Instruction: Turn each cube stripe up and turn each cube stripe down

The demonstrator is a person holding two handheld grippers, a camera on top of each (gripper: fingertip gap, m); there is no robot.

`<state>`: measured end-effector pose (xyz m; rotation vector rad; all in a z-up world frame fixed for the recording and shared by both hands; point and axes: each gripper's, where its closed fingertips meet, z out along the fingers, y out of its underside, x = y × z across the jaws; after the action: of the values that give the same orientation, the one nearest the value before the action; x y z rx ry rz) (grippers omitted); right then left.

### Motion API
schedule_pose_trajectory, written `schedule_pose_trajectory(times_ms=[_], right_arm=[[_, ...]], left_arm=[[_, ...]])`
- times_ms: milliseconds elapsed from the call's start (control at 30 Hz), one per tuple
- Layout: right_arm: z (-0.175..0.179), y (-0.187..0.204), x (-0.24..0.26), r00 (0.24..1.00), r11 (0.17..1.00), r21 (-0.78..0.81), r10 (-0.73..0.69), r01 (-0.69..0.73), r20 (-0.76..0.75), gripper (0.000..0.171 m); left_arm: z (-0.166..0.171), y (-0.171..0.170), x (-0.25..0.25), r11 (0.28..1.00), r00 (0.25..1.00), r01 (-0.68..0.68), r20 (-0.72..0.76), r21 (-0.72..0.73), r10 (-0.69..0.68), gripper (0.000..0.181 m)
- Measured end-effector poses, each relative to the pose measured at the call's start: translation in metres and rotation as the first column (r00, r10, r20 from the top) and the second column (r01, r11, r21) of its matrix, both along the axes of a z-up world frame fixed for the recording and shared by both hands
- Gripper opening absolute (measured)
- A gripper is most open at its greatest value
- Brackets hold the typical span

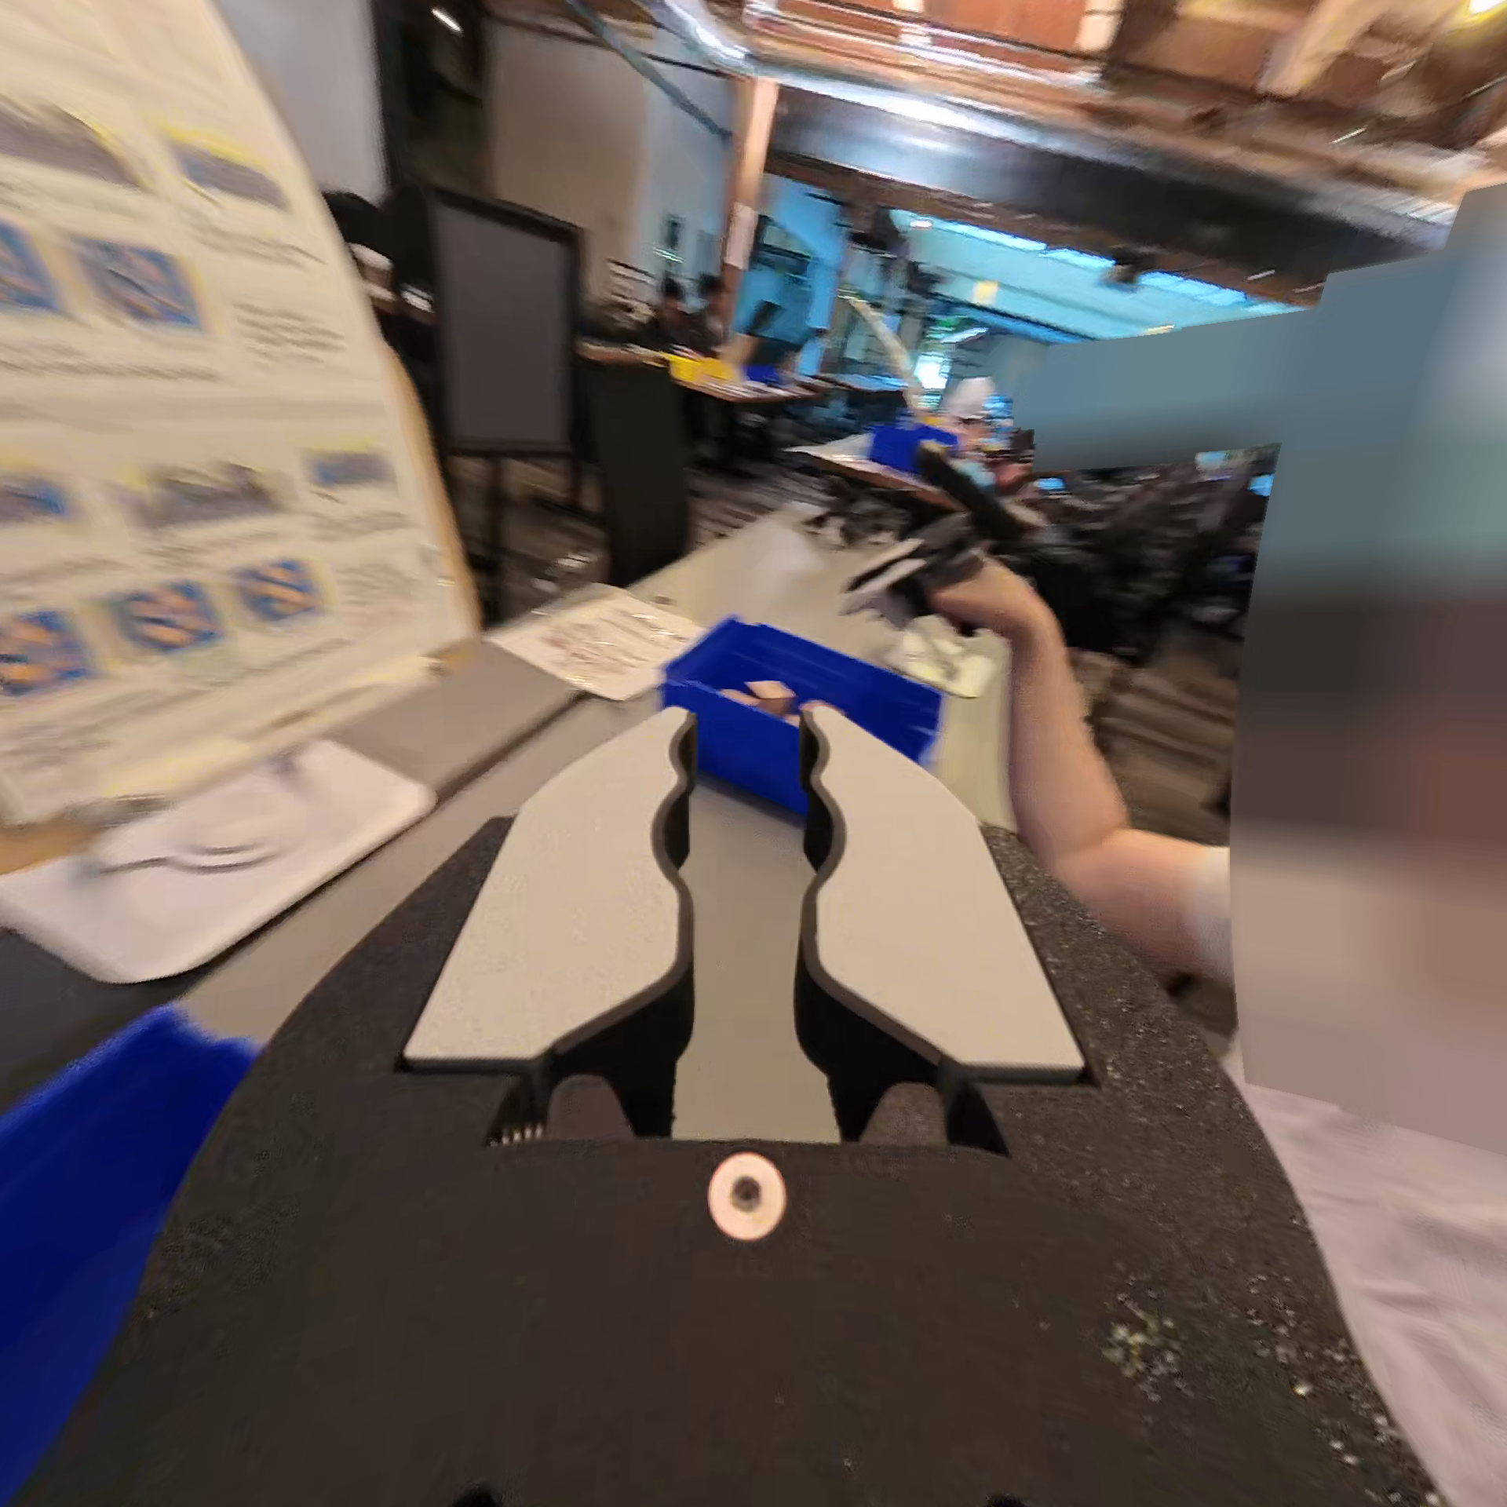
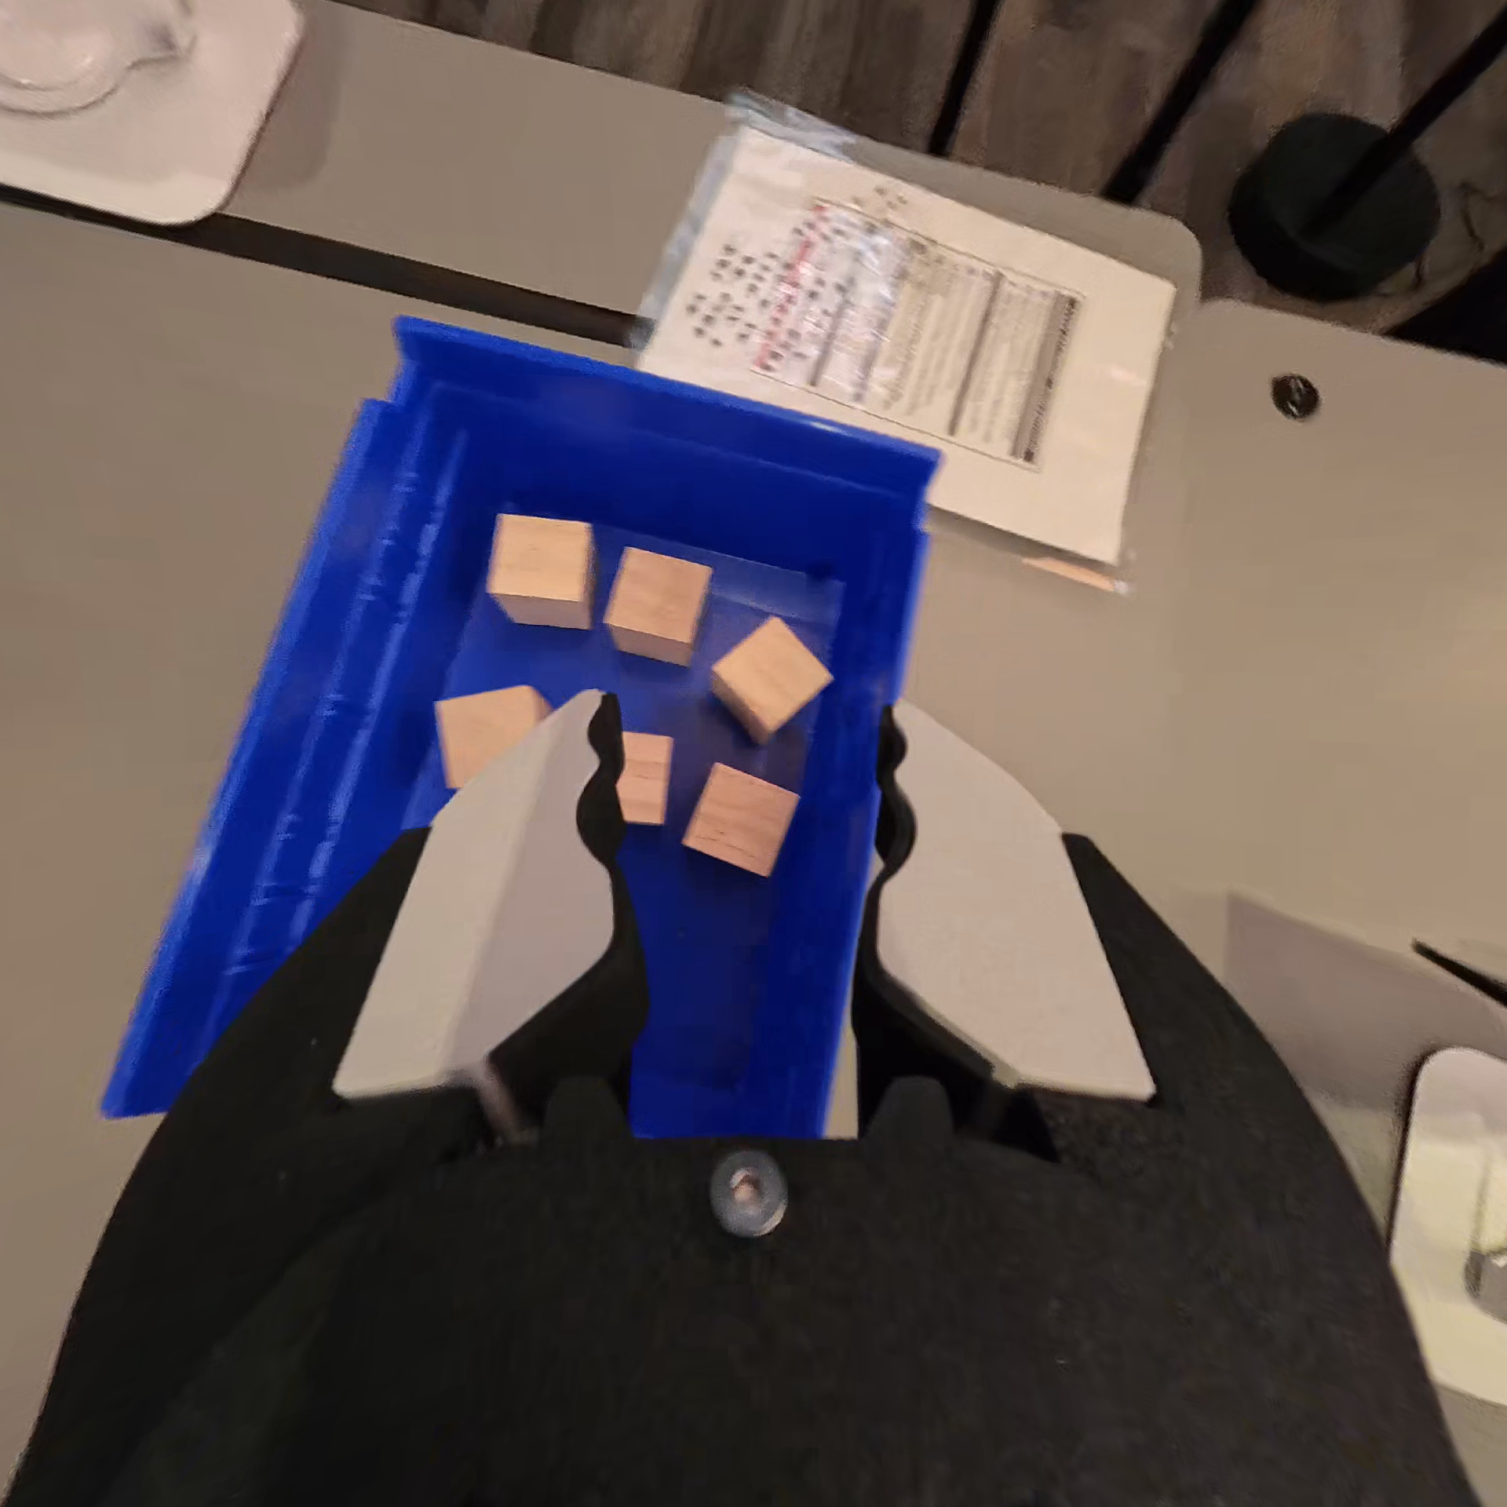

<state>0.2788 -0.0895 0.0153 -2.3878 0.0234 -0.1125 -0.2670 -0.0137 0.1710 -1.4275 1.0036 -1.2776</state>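
A blue bin [image 2: 342,734] sits on the grey table and holds several plain wooden cubes, among them one at the back left [image 2: 540,567], one on the right [image 2: 771,677] and one nearest me [image 2: 738,819]. No stripe shows on any visible face. My right gripper [image 2: 744,709] hovers above the bin, open wide and empty. In the left wrist view it [image 1: 905,571] is held up in a hand over the bin [image 1: 734,766]. My left gripper [image 1: 748,718] is open and empty, low over the table short of the bin.
A printed sheet in a plastic sleeve [image 2: 905,342] lies behind the bin. A white tray [image 1: 204,864] and a leaning poster board [image 1: 179,408] stand to the left. A black stand base [image 2: 1337,204] is on the floor. Another white tray [image 2: 1460,1223] lies to the right.
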Motion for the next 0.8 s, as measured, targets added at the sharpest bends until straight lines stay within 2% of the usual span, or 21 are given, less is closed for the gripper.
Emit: schedule_pose_trajectory(times_ms=[33, 100, 167, 200, 267, 333, 400, 467, 533, 633, 667, 733, 800], right_arm=[[-0.002, -0.002, 0.016, 0.999, 1.000, 0.003, -0.022, 0.022, 0.035, 0.060], [0.014, 0.001, 0.049, 0.974, 0.988, 0.142, -0.085, 0.056, 0.212, 0.055], [0.024, 0.005, 0.044, 0.986, 0.967, 0.254, -0.035, -0.007, 0.160, 0.054], [0.026, 0.005, 0.045, 0.991, 0.959, 0.282, -0.038, 0.000, 0.128, 0.055], [0.036, 0.006, 0.057, 0.984, 0.931, 0.363, -0.089, 0.027, 0.154, 0.056], [0.060, 0.005, 0.065, 0.963, 0.848, 0.530, -0.136, -0.007, 0.232, 0.051], [0.081, -0.003, 0.060, 0.952, 0.745, 0.664, -0.158, -0.057, 0.260, 0.051], [0.088, -0.007, 0.060, 0.946, 0.701, 0.709, -0.175, -0.076, 0.274, 0.055], [0.063, -0.004, 0.068, 0.956, 0.797, 0.604, -0.156, -0.027, 0.249, 0.054], [0.008, -0.004, 0.077, 0.981, 0.936, 0.347, -0.118, 0.058, 0.156, 0.052], [-0.004, -0.005, 0.078, 0.986, 0.953, 0.294, -0.117, 0.078, 0.118, 0.053], [-0.021, -0.005, 0.069, 0.997, 0.972, 0.224, -0.070, 0.064, 0.019, 0.053], [-0.034, -0.009, 0.063, 0.998, 0.988, 0.140, -0.059, 0.063, -0.036, 0.057]], left_arm=[[-0.002, 0.006, -0.011, 0.996, 0.998, -0.065, 0.007, 0.055, 0.065, 0.026], [-0.004, 0.021, -0.031, 0.974, 0.984, -0.178, 0.046, 0.141, 0.173, 0.026], [-0.015, 0.039, -0.048, 0.958, 0.968, -0.249, -0.006, 0.142, 0.252, 0.026], [-0.023, 0.050, -0.058, 0.948, 0.951, -0.297, -0.049, 0.117, 0.305, 0.026], [-0.033, 0.068, -0.076, 0.919, 0.915, -0.378, -0.103, 0.107, 0.389, 0.025], [-0.025, 0.077, -0.093, 0.885, 0.890, -0.445, -0.041, 0.134, 0.454, 0.020], [-0.003, 0.073, -0.107, 0.861, 0.876, -0.482, 0.102, 0.163, 0.472, 0.015], [0.010, 0.066, -0.118, 0.836, 0.862, -0.505, 0.182, 0.216, 0.473, 0.015], [0.003, 0.071, -0.129, 0.792, 0.834, -0.551, 0.135, 0.262, 0.535, 0.019], [-0.034, 0.096, -0.149, 0.720, 0.735, -0.625, -0.082, 0.302, 0.673, 0.018], [-0.052, 0.105, -0.158, 0.702, 0.680, -0.645, -0.191, 0.302, 0.708, 0.016], [-0.085, 0.121, -0.181, 0.639, 0.525, -0.704, -0.379, 0.310, 0.762, 0.014], [-0.103, 0.134, -0.202, 0.554, 0.380, -0.765, -0.464, 0.329, 0.800, 0.013]])
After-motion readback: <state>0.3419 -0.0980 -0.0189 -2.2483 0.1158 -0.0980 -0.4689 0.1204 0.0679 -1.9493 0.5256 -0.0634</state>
